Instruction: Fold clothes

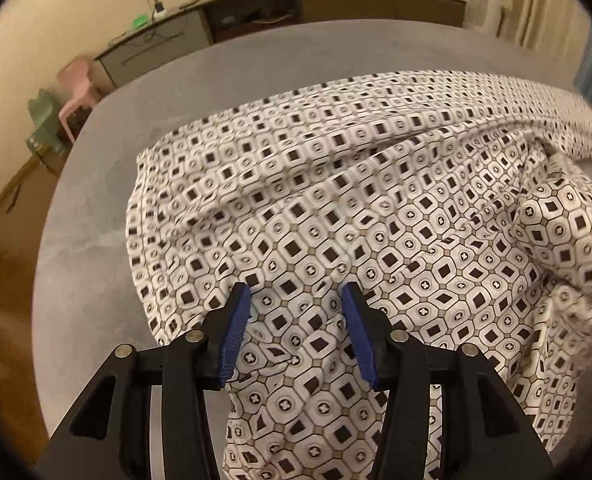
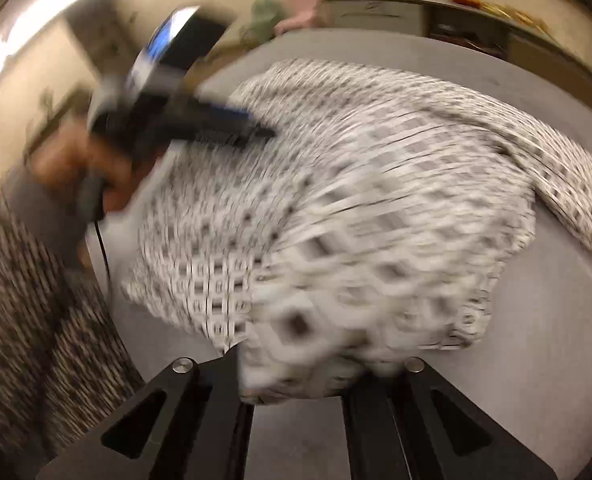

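Note:
A white shirt with a dark square-and-circle print (image 1: 356, 208) lies crumpled on the grey table (image 1: 95, 208). My left gripper (image 1: 298, 300) is open, its blue pads (image 1: 237, 336) apart just above the near part of the cloth. In the blurred right wrist view the shirt (image 2: 356, 200) bunches up over my right gripper (image 2: 300, 364), hiding its fingertips. The left gripper (image 2: 199, 116) shows there at the shirt's far left edge, held by a hand (image 2: 71, 164).
A long dark sideboard (image 1: 296, 4) with small items stands beyond the table. A pink chair (image 1: 77, 88) and a green chair (image 1: 43, 124) stand at the far left. The person's patterned clothing (image 2: 27, 320) is at the left of the right wrist view.

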`<state>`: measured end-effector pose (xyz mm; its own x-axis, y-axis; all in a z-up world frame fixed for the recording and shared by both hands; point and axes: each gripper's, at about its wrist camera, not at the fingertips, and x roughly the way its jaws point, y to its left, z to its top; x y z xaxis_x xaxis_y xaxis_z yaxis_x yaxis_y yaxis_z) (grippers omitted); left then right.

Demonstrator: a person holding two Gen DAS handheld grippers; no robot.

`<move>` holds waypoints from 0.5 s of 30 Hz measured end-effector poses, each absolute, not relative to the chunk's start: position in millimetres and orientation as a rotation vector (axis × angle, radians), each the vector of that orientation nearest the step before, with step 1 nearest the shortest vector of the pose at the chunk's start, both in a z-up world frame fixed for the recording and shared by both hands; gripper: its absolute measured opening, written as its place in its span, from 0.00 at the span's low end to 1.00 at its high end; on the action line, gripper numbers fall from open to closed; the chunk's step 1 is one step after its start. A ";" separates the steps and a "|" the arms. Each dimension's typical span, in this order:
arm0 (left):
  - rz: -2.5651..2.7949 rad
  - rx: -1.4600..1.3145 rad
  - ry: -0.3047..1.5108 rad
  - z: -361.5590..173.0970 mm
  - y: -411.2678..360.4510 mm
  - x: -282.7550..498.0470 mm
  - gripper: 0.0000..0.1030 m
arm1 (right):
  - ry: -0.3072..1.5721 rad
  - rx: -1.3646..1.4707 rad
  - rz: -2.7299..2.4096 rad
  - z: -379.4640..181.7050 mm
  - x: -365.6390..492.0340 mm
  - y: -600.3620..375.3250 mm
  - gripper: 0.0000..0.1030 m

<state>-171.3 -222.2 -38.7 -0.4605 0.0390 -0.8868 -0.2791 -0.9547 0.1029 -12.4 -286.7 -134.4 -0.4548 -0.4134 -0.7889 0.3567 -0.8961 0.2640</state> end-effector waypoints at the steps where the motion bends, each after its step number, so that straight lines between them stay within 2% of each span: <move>1: 2.527 -1.518 0.351 -38.9 -226.8 -171.2 0.54 | -0.128 1.239 -2.394 -117.1 -5.9 -269.0 0.02; 6: 2.648 -1.557 0.494 -37.6 -237.3 -178.6 0.57 | -0.154 0.896 -2.524 -21.3 68.5 -182.3 0.02; 9: 2.704 -1.609 0.637 -36.8 -229.8 -185.8 0.56 | -0.247 0.851 -2.411 -15.0 106.7 -168.5 0.02; 10: 2.713 -1.618 0.686 -34.4 -225.3 -184.2 0.55 | -0.260 0.862 -2.432 -21.5 112.0 -163.4 0.05; 12: 2.723 -1.561 0.714 -18.5 -213.0 -170.8 0.53 | -0.307 0.934 -2.477 -48.0 109.7 -154.4 0.31; 13: 2.726 -1.532 0.725 -10.4 -206.7 -163.8 0.53 | -0.354 0.998 -2.492 -67.2 102.9 -149.5 0.53; 15: 2.669 -1.447 0.661 8.0 -190.2 -137.5 0.53 | -0.383 1.156 -2.502 -109.9 75.3 -148.1 0.56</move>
